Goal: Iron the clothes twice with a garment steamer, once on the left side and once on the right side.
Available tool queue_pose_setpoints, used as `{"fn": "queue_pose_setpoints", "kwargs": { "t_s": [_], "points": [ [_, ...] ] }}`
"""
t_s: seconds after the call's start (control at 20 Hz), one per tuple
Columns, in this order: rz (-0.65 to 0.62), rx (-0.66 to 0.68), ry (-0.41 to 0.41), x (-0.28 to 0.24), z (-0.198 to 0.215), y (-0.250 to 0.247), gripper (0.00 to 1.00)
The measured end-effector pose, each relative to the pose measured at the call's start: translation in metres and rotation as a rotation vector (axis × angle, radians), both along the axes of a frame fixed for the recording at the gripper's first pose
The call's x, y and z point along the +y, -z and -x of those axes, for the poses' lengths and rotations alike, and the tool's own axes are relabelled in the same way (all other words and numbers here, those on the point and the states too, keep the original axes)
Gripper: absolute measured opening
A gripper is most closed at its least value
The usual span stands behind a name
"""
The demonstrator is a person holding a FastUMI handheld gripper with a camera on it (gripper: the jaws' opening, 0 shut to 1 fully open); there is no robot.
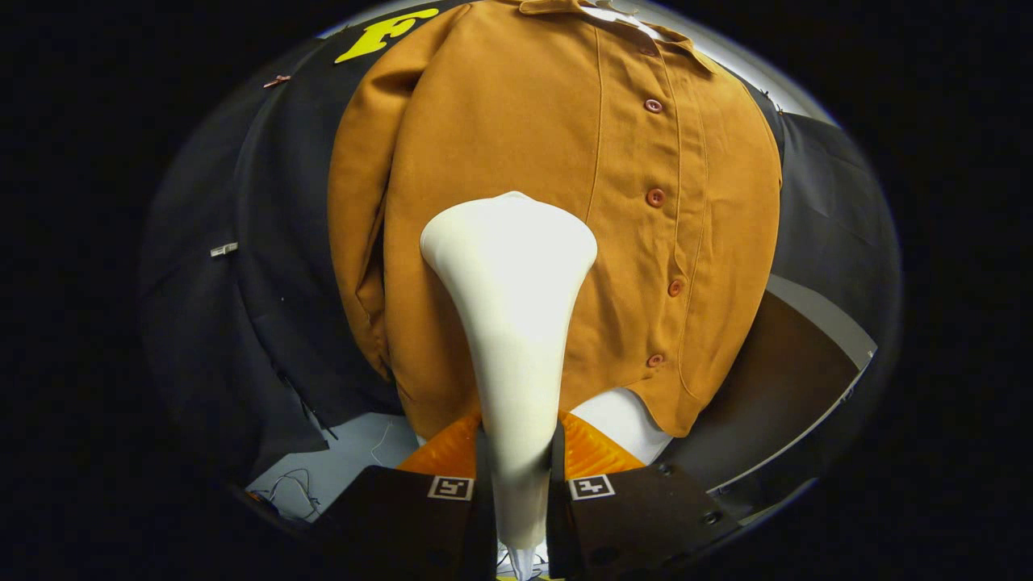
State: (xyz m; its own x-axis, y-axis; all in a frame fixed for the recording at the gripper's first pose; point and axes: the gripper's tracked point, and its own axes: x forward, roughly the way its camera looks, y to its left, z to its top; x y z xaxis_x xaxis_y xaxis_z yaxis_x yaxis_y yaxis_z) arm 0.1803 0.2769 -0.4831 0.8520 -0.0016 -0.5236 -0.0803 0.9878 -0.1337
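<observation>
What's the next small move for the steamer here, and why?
Probably ease the garment steamer forward until its head meets the cloth. The gripper is shut on its handle, both fingers pressing its sides. The head sits over the brown shirt, on the panel left of the button row as seen here, and contact can't be confirmed.

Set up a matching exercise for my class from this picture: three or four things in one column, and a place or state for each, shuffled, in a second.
Things
1. steamer
2. jacket
3. buttons
4. black cloth

Places or states
A. hanging behind the jacket
B. in a line down the jacket's front
C. clamped between the fingers, head towards the jacket
D. hanging beyond the steamer's head, buttoned up

Pairs: 1-C, 2-D, 3-B, 4-A
</observation>
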Motion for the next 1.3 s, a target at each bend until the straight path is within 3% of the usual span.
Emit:
{"fn": "queue_pose_setpoints", "kwargs": {
  "t_s": [0.75,0.95,1.3],
  "points": [
    [0.011,0.077,-0.044,-0.017,0.039,0.033,0.28],
    [-0.018,0.022,-0.061,-0.024,0.049,0.001,0.28],
    [-0.091,-0.126,-0.07,-0.045,0.057,-0.105,0.28]
  ]
}}
